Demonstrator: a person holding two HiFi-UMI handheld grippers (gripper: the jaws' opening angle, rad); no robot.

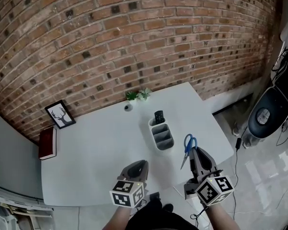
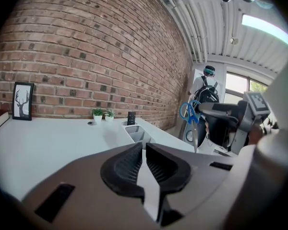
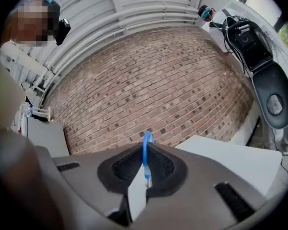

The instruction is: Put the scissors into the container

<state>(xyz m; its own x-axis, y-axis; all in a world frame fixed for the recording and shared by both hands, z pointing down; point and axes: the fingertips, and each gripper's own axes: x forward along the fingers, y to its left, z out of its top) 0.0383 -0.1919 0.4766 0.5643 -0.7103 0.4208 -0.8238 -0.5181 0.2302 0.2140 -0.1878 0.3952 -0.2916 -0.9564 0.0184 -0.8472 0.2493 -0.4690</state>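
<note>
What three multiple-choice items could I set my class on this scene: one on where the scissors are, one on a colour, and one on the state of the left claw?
1. Where are the scissors?
A. In the right claw, outside the container.
B. Inside the container.
C. In the left claw.

2. What colour are the scissors' handles?
A. Red.
B. Green.
C. Blue.

3. How is the left claw?
A. Wide open.
B. Shut, with nothing in it.
C. Shut on the scissors.

Key:
1 A: the right gripper view shows a handle loop clamped in that claw.
2 C: the loops show blue in every view.
3 B: the left gripper view shows it closed, with nothing between.
</note>
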